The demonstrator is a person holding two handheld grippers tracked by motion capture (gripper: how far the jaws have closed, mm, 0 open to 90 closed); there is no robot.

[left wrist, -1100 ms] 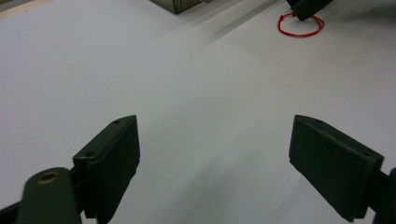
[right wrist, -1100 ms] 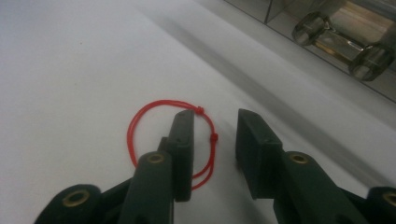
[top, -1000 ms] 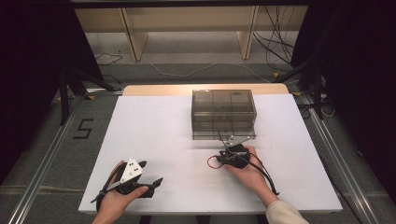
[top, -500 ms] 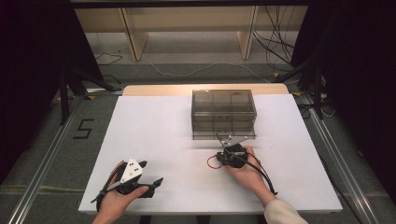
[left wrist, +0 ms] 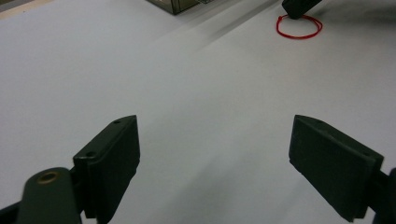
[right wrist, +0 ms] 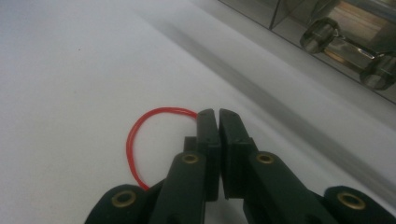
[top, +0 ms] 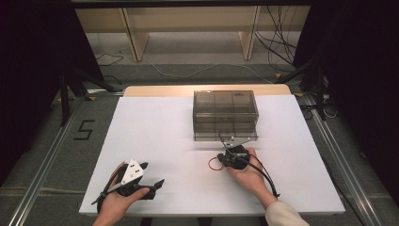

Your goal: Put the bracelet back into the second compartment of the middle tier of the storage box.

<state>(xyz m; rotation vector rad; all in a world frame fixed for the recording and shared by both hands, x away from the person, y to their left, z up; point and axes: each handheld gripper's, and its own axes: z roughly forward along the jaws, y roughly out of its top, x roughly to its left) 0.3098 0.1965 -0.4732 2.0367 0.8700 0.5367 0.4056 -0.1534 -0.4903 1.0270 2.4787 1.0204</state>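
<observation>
- The right gripper (right wrist: 213, 116) sits at lower centre of its own view, jaws pressed together on a red band (right wrist: 133, 140); they have just been closing.
- The band loops out to the left of the jaws and lies on the white table (right wrist: 70, 70).
- In the high view the right gripper (top: 229, 151) is just right of centre, near the front of a smoky box (top: 225, 114); the band (top: 215, 163) lies at its left.
- The left gripper (top: 150, 178) rests at lower left of the high view, well apart from the band.
- In the left gripper view its jaws stand wide with nothing between them; the band (left wrist: 299, 26) lies at upper right.
</observation>
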